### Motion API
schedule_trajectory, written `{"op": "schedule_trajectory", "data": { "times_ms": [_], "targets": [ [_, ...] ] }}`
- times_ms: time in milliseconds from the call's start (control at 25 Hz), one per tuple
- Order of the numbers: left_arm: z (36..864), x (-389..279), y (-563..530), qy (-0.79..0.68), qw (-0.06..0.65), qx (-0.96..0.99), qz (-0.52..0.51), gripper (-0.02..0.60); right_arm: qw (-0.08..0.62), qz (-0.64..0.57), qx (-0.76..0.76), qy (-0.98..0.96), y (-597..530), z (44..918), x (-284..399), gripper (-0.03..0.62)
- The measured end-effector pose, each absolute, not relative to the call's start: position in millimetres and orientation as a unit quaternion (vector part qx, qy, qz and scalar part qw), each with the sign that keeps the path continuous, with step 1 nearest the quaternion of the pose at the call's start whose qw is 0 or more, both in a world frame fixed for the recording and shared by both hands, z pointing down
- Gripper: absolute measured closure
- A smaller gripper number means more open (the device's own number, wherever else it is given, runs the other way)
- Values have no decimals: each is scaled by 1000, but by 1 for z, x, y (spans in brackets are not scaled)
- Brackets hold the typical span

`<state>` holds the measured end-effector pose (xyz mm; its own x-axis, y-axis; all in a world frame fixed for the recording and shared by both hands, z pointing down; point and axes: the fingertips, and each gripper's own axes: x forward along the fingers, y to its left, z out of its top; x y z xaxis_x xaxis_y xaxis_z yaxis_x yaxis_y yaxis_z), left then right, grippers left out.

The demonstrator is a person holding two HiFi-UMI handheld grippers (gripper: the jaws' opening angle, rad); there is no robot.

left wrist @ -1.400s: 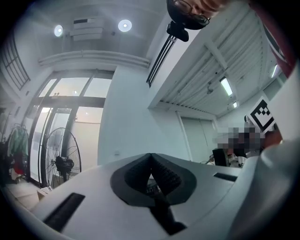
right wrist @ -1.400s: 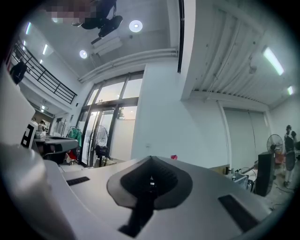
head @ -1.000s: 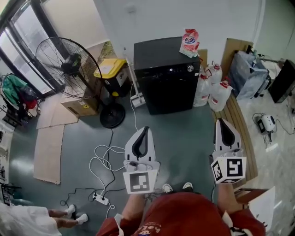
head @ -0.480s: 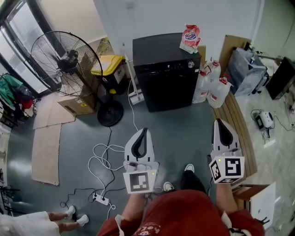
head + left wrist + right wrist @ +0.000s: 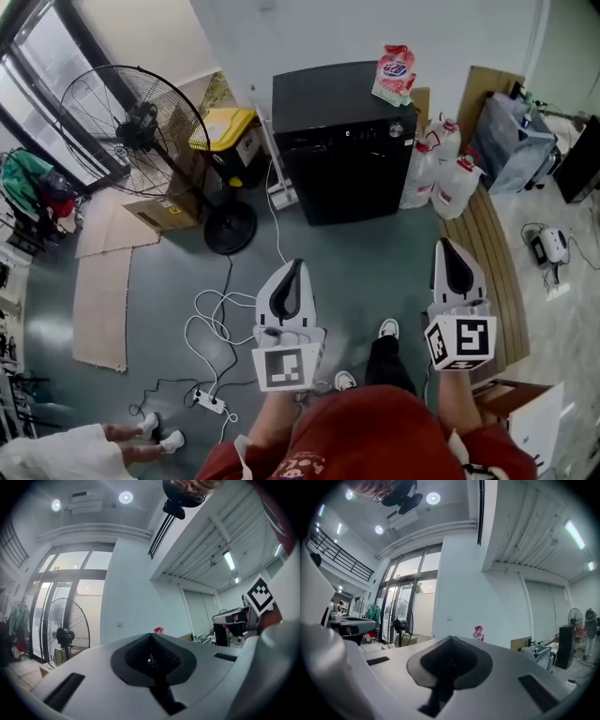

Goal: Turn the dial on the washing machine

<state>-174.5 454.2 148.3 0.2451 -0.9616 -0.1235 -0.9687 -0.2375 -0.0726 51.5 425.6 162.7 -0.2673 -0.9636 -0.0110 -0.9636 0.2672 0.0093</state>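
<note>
The black washing machine stands against the wall, its dial at its front top right corner. The left gripper and right gripper hover well short of the machine, fingers clenched, empty.

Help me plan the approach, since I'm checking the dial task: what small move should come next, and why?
Probably step closer to the washing machine and carry the right gripper toward the dial. Both it and the left gripper are shut, empty and far short of the dial, which sits at the panel's right end, on the right gripper's side.
</note>
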Motion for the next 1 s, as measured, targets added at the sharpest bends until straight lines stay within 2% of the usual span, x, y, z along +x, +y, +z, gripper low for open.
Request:
{"op": "schedule_trajectory", "data": {
  "times_ms": [560, 1000],
  "targets": [
    [187, -85, 318, 599, 43, -799, -10, 572, -17, -45, -620, 783, 304, 217, 135, 586],
    [179, -2, 223, 582, 41, -812, -14, 572, -4, -44, -617, 786, 208, 206, 208, 586]
  ]
}}
